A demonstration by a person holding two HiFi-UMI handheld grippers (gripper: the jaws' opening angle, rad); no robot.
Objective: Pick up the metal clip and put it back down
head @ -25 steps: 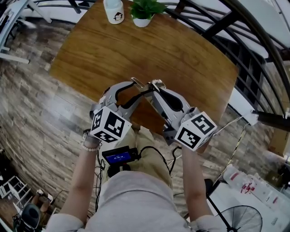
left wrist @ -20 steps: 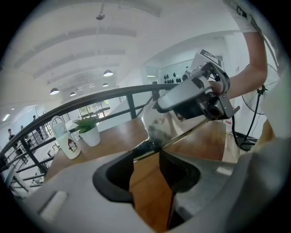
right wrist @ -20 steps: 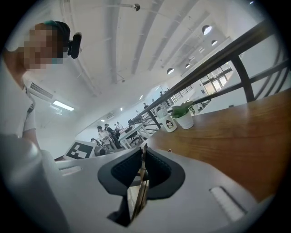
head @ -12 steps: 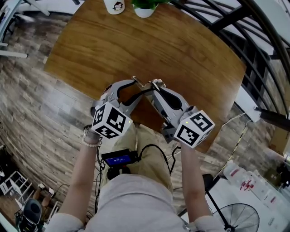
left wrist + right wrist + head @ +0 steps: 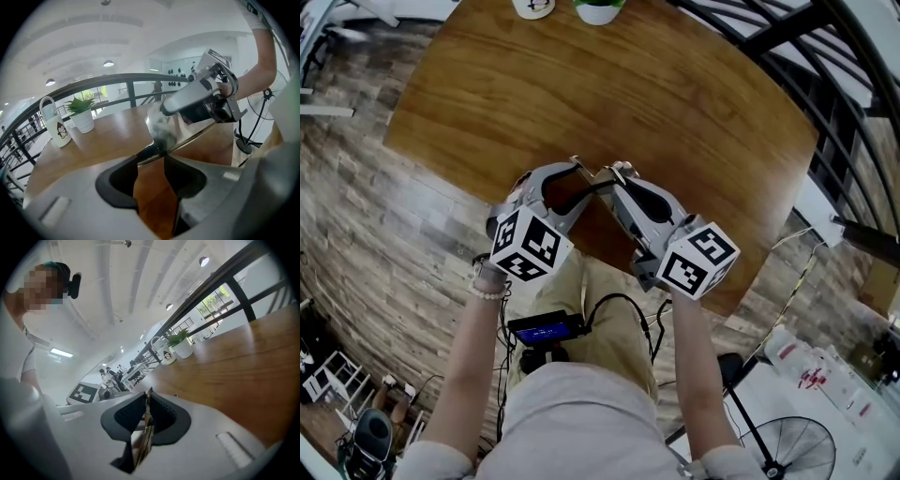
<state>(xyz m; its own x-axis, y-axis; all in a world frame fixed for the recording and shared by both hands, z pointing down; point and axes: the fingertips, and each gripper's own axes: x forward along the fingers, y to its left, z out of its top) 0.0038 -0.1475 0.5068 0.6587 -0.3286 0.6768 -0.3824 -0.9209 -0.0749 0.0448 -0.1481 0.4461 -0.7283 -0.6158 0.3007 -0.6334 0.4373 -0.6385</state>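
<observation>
Over the near edge of the wooden tabletop, the metal clip is held between the two grippers. The left gripper has its fingers closed on one end of the clip. The right gripper pinches the thin metal at the other end.

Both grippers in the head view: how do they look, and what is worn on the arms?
The left gripper and right gripper have curved light-grey bodies with black pads in the jaws. Each carries a white cube with black square markers. A beaded bracelet sits on the left wrist; the forearms are bare.
</observation>
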